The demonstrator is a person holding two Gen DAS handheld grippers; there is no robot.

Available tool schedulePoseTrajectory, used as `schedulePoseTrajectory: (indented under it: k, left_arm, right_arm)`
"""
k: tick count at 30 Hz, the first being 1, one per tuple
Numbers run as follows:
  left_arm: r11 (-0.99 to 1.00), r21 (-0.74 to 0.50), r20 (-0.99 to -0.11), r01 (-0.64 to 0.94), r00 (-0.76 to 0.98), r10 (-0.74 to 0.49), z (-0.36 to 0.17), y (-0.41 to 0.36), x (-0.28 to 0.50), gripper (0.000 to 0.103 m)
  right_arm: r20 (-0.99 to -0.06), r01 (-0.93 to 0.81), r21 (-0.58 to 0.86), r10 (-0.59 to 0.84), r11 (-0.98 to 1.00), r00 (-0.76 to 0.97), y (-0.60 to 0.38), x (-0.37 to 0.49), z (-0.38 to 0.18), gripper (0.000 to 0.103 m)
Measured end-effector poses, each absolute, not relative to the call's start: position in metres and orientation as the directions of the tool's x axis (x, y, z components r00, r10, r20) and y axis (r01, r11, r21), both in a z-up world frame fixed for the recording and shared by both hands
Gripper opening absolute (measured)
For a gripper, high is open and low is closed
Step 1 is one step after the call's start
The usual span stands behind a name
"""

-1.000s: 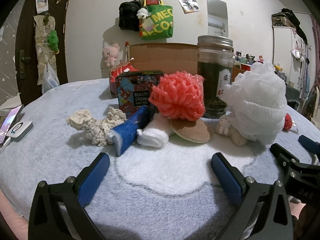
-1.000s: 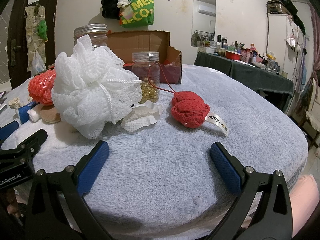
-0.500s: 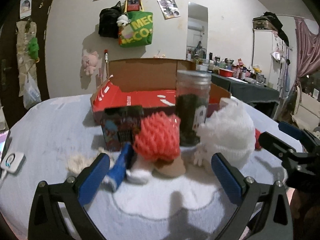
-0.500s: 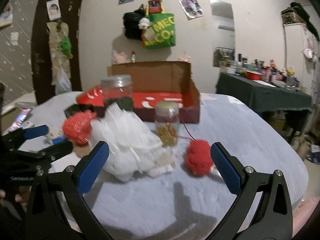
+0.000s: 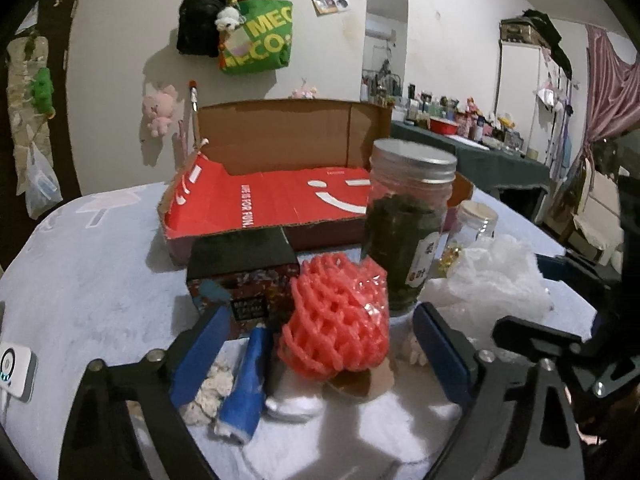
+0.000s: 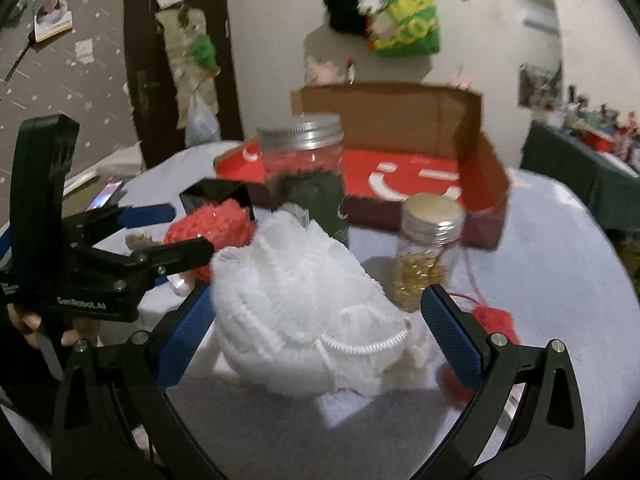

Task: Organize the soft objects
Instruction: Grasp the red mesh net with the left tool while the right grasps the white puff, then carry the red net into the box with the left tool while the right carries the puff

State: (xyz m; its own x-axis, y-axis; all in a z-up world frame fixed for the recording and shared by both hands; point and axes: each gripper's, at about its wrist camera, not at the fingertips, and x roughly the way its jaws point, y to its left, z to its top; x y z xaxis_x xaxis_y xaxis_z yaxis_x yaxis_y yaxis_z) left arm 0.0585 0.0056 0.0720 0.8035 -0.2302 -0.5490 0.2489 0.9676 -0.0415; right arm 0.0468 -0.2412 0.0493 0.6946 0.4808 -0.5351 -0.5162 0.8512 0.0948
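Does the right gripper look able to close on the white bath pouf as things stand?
Probably yes: the right gripper is open, its jaws either side of the white bath pouf, nothing between.

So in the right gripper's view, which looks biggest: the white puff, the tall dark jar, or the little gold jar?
1. White mesh puff, though it sits nearest the camera.
2. Tall dark jar.
3. Little gold jar.

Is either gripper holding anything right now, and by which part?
Nothing is held. The left gripper frames the pink mesh ball, the right gripper frames the white bath pouf; both stand open, pads apart from them.
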Motion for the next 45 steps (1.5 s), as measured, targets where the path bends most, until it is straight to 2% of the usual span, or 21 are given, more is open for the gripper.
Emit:
schedulePoseTrajectory:
  k: [2, 3, 4, 5, 6, 7, 10, 14, 21, 33, 39, 45]
  left_arm:
    - [0.965, -0.039, -0.561, 0.260, 0.793, -0.237, 0.069, 0.005, 0.062, 0.079]
    - [0.962, -0.043, -0.568, 0.271, 0.785, -0.247, 0.067, 0.004, 0.063, 0.075]
    - [0.958, -0.050, -0.575, 0.282, 0.776, -0.258, 0.066, 0.004, 0.065, 0.065]
    - [0.953, -0.063, -0.583, 0.296, 0.764, -0.275, 0.064, 0.004, 0.067, 0.053]
    - [0.946, -0.084, -0.589, 0.314, 0.750, -0.301, 0.063, 0.005, 0.067, 0.050]
    - [0.943, -0.098, -0.591, 0.317, 0.744, -0.312, 0.062, 0.006, 0.068, 0.049]
    - [0.944, -0.097, -0.580, 0.315, 0.753, -0.310, 0.062, 0.005, 0.063, 0.045]
    - [0.942, -0.094, -0.556, 0.322, 0.768, -0.318, 0.070, 0.006, 0.056, 0.044]
    - [0.938, -0.082, -0.533, 0.337, 0.781, -0.327, 0.084, 0.006, 0.048, 0.044]
    - [0.937, -0.026, -0.446, 0.348, 0.835, -0.323, 0.141, 0.025, 0.059, 0.044]
    - [0.915, -0.030, -0.455, 0.403, 0.809, -0.372, 0.171, 0.033, 0.100, 0.044]
    - [0.899, 0.006, -0.523, 0.439, 0.768, -0.371, 0.187, 0.026, 0.168, 0.044]
  right_arm:
    - [-0.551, -0.549, 0.150, 0.530, 0.822, 0.644, -0.243, 0.057, 0.046, 0.101]
    - [-0.552, -0.556, 0.175, 0.549, 0.812, 0.628, -0.244, 0.059, 0.045, 0.089]
    - [-0.556, -0.568, 0.219, 0.580, 0.793, 0.595, -0.246, 0.064, 0.043, 0.069]
    - [-0.557, -0.573, 0.247, 0.598, 0.781, 0.576, -0.246, 0.066, 0.043, 0.063]
    - [-0.550, -0.572, 0.278, 0.617, 0.771, 0.563, -0.248, 0.068, 0.042, 0.061]
    - [-0.540, -0.574, 0.302, 0.632, 0.762, 0.555, -0.251, 0.068, 0.041, 0.055]
    - [-0.514, -0.542, 0.314, 0.620, 0.779, 0.593, -0.256, 0.063, 0.046, 0.049]
    - [-0.454, -0.511, 0.284, 0.583, 0.811, 0.674, -0.266, 0.047, 0.065, 0.047]
    - [-0.447, -0.462, 0.271, 0.535, 0.844, 0.716, -0.277, 0.046, 0.074, 0.047]
    - [-0.347, -0.480, 0.184, 0.513, 0.858, 0.785, -0.290, 0.048, 0.133, 0.047]
    - [-0.360, -0.473, 0.119, 0.482, 0.873, 0.799, -0.285, 0.090, 0.174, 0.048]
    - [-0.450, -0.468, 0.107, 0.462, 0.877, 0.764, -0.271, 0.171, 0.194, 0.048]
